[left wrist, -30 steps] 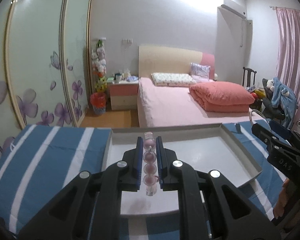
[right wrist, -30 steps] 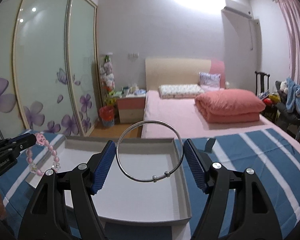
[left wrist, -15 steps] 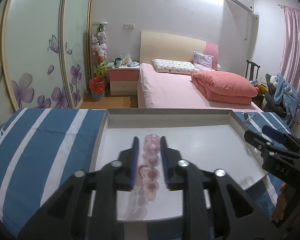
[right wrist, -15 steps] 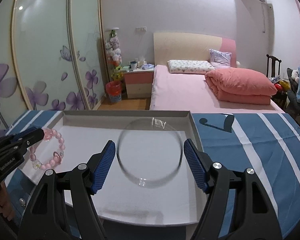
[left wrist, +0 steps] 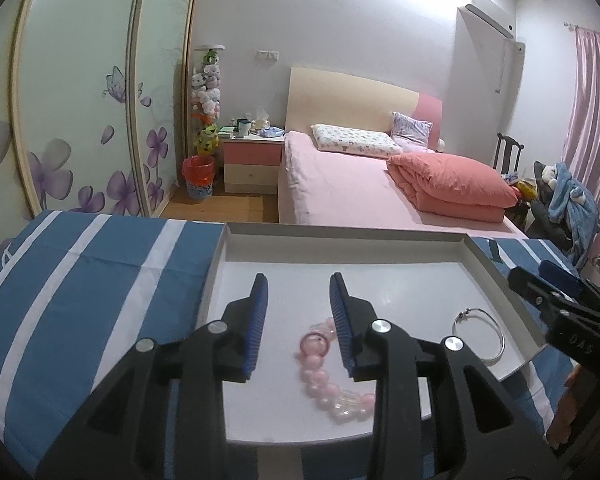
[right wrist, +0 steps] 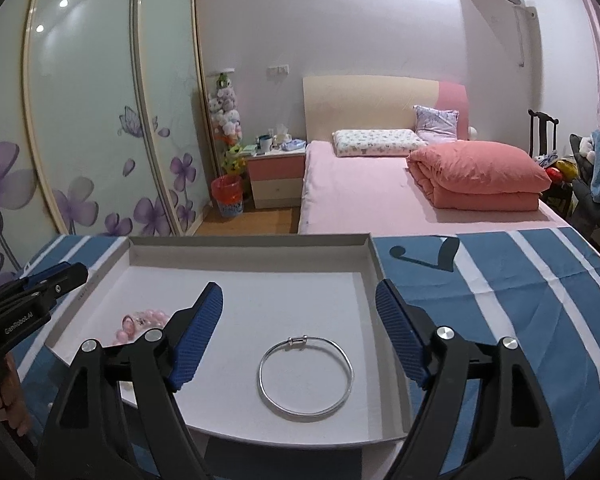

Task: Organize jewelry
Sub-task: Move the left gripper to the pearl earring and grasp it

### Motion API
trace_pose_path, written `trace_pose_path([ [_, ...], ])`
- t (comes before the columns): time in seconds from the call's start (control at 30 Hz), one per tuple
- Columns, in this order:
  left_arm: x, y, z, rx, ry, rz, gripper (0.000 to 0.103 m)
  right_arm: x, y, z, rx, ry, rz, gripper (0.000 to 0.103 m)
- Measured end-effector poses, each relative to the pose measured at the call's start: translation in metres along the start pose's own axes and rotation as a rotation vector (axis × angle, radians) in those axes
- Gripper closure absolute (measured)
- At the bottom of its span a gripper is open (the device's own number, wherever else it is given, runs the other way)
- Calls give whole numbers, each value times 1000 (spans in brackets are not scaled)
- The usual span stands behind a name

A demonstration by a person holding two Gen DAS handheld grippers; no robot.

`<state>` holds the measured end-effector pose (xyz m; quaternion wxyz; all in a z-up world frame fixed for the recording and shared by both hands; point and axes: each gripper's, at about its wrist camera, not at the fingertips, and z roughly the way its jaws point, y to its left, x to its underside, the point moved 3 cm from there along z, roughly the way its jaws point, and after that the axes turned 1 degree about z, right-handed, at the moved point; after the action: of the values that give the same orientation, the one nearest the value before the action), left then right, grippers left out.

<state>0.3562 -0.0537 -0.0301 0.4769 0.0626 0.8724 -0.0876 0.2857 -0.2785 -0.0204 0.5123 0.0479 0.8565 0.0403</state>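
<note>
The left gripper (left wrist: 299, 292) hovers over the white tray (left wrist: 340, 232), its jaws opening, nothing clamped; the pink bead bracelet (left wrist: 324, 364) lies loose on the tray floor beneath them, glossy round pale-pink beads with a few clear ones and a small ring charm. Further right, a thin plain silver bangle (right wrist: 306, 376) with a small clasp lies flat in the tray under the right gripper (right wrist: 299, 312), whose jaws are opening, released. The tray sits on a blue-and-white striped surface (right wrist: 520, 288).
</note>
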Motion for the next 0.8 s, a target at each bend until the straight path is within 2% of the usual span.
trace_pose_path([
  [0.2,-1,9,-27,-9,-27,-8,70,-6,-2,-26,2,-45,6,24],
  [0.43,23,17,-70,-17,-10,39,70,4,0,-69,4,-75,-7,24],
  [0.57,51,19,-84,-4,55,72,71,17,1,-92,-1,-80,0,24],
  [0.8,93,12,-80,-13,182,151,76,42,1,-104,-12,-39,25,24],
])
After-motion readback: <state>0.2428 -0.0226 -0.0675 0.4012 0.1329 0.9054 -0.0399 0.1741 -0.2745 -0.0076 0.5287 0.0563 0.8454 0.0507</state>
